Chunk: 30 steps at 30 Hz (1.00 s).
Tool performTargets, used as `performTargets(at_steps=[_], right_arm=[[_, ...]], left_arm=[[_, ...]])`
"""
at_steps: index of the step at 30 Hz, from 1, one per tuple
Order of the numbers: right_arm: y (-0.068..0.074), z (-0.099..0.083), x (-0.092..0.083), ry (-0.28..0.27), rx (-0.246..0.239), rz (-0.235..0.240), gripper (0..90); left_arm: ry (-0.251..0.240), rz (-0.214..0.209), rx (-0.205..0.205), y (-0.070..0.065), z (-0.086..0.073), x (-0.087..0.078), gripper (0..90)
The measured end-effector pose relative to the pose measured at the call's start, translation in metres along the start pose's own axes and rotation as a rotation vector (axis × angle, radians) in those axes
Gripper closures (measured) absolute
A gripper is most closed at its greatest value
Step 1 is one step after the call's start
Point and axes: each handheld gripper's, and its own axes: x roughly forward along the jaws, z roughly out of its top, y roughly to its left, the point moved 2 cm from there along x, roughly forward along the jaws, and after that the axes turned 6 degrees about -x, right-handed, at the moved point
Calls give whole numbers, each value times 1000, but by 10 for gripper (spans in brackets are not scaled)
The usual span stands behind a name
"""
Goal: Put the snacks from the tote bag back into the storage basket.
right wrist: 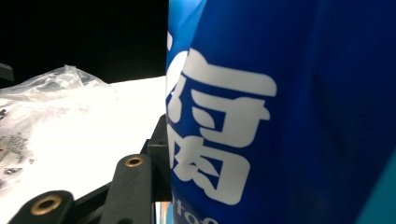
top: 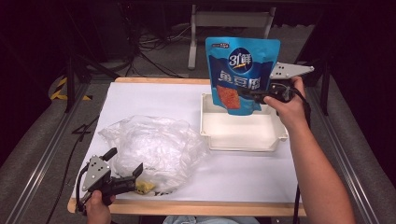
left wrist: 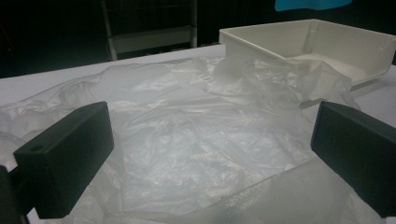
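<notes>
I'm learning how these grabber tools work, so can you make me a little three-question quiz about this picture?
1. True or false: the right gripper holds the blue printed foil snack pouch up above the white rectangular plastic tray.
2. Which is nearest the left gripper? A) the white tray B) the crumpled clear plastic bag C) the blue pouch
3. Fill in: the left gripper's fingers stand ____, with the clear bag spread between them.

Key: 1. True. 2. B. 3. open.
</notes>
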Motion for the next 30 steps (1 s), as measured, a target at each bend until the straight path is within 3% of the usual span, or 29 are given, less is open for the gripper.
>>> performTargets(at_steps=[4,13,30], right_arm=[[-6,-9,1,-9,16,-4,557],[-17,-36,14,34,61,-13,557],[-9,-83,39,110,99,3,555]], left_arm=[[0,2,-1,0,0,0,2],[0,0,0,1,0,2,1],[16,-8,5,1,0,3,2]])
